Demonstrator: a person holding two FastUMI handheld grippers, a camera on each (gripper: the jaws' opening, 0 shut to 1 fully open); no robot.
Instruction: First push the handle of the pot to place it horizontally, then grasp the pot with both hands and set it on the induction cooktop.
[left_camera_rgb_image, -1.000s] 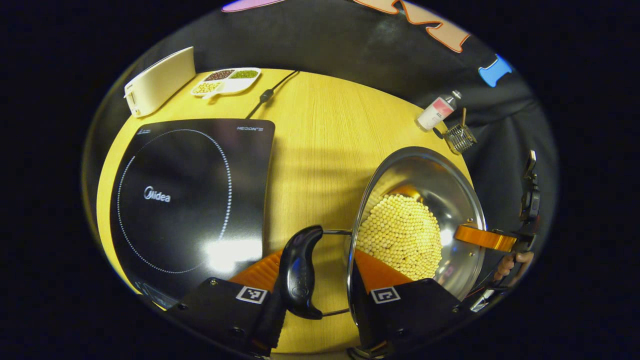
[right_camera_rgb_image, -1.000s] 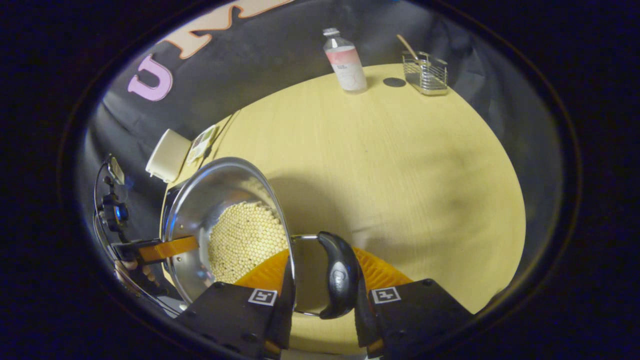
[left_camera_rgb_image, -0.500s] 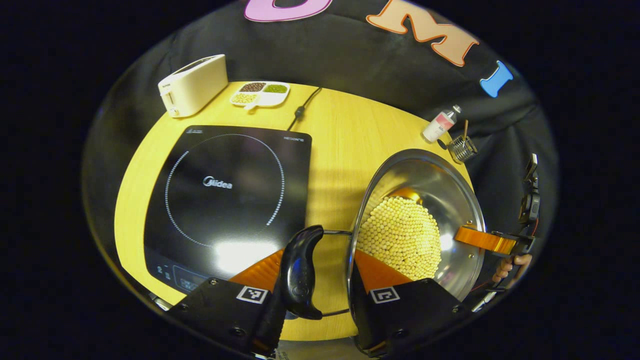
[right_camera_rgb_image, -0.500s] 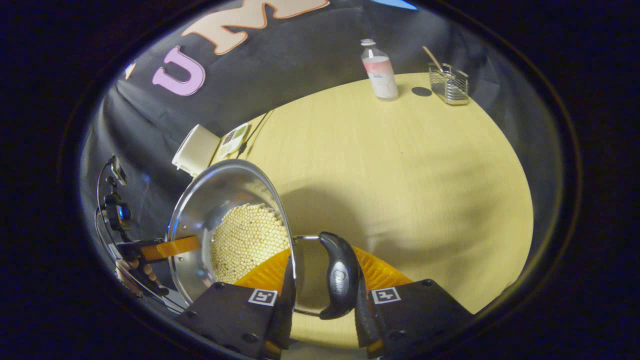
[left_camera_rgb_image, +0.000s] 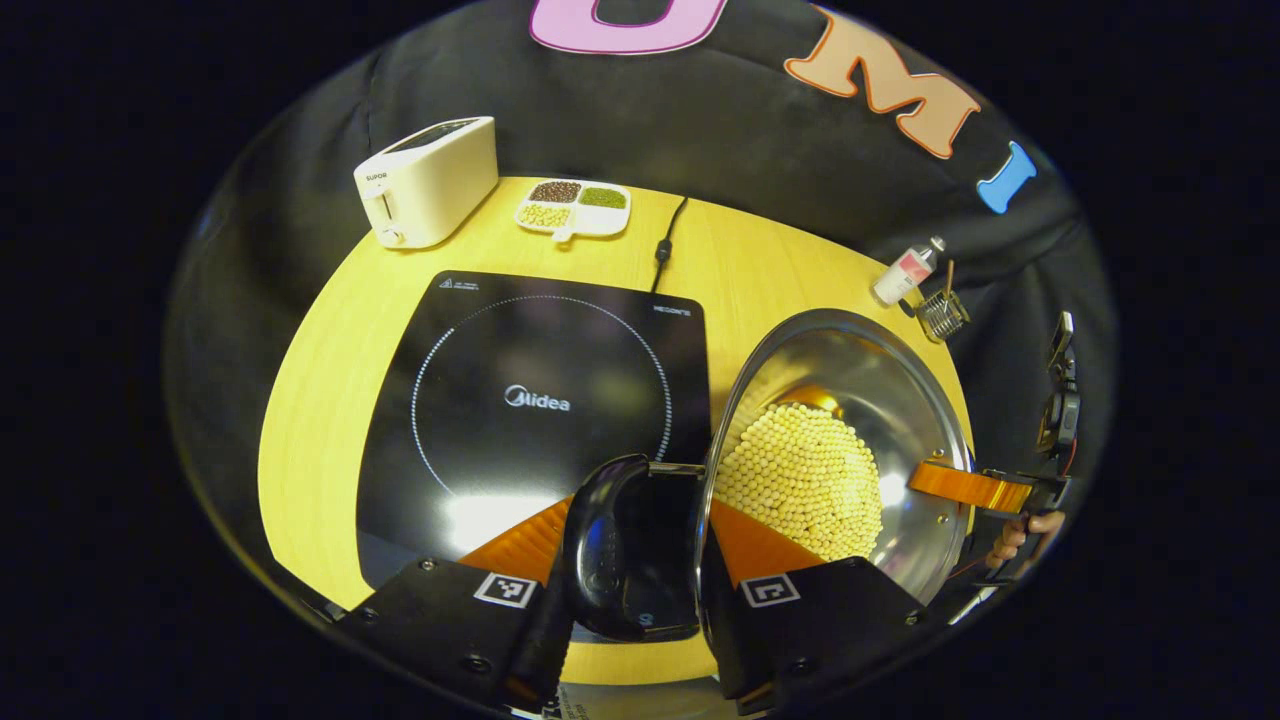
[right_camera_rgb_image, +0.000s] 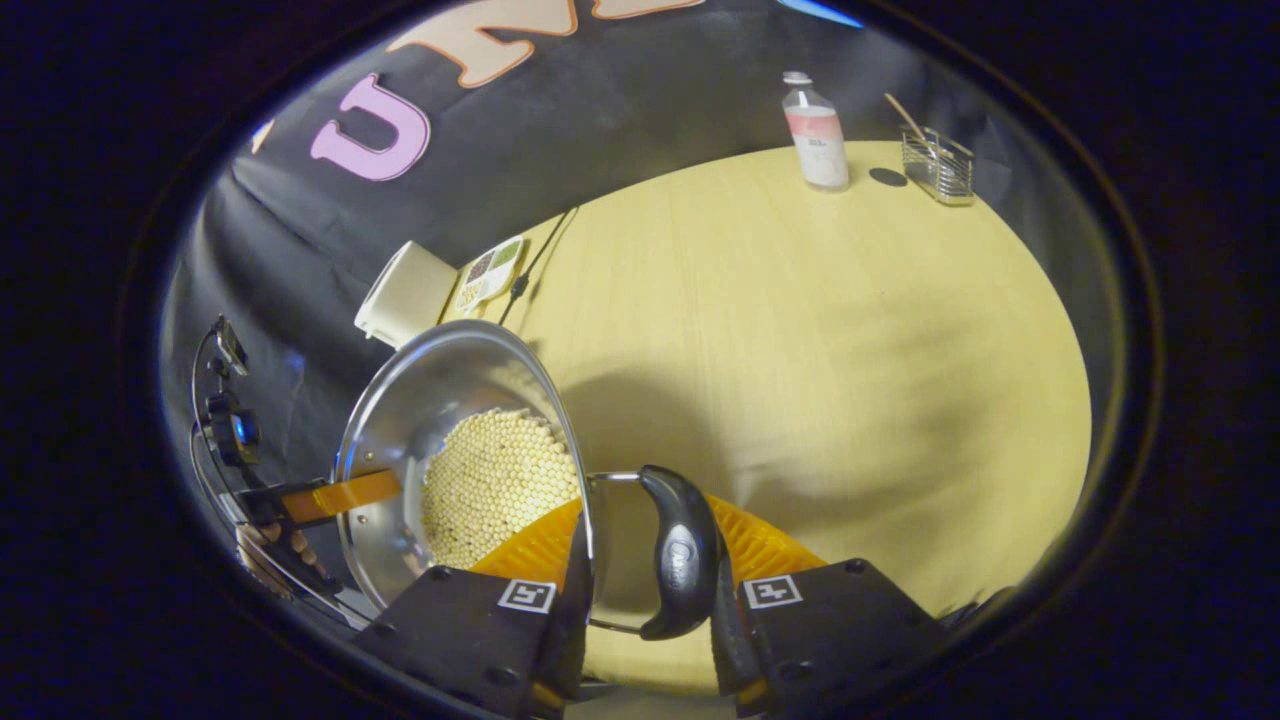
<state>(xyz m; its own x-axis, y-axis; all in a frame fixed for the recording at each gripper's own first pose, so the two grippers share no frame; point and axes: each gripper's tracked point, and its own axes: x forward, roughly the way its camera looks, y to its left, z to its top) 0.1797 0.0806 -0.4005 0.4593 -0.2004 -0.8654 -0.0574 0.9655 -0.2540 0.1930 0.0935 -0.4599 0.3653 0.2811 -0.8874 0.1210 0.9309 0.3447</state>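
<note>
A steel pot (left_camera_rgb_image: 880, 380) filled with pale yellow beans hangs above the wooden table (left_camera_rgb_image: 320, 380), carried between both grippers. My left gripper (left_camera_rgb_image: 632, 545) is shut on the pot's black side handle (left_camera_rgb_image: 597, 545), one finger inside the rim. That handle now hangs over the near right corner of the black induction cooktop (left_camera_rgb_image: 520, 400). In the right gripper view, my right gripper (right_camera_rgb_image: 640, 565) is shut on the opposite black handle (right_camera_rgb_image: 683, 565) of the pot (right_camera_rgb_image: 430, 400). Each gripper also appears at the pot's far rim: the right gripper (left_camera_rgb_image: 975, 487), the left gripper (right_camera_rgb_image: 335, 497).
A white toaster (left_camera_rgb_image: 430, 180), a divided dish of beans (left_camera_rgb_image: 573, 205) and the cooktop's cable (left_camera_rgb_image: 665, 245) lie behind the cooktop. A bottle (right_camera_rgb_image: 817, 135) and a wire basket (right_camera_rgb_image: 938, 165) stand at the table's far right edge. A hand (left_camera_rgb_image: 1020, 530) holds the right gripper.
Both grippers have carried the pot leftward toward the cooktop. Its left handle, earlier over bare wood, now hangs over the cooktop's corner. Both grips are unchanged.
</note>
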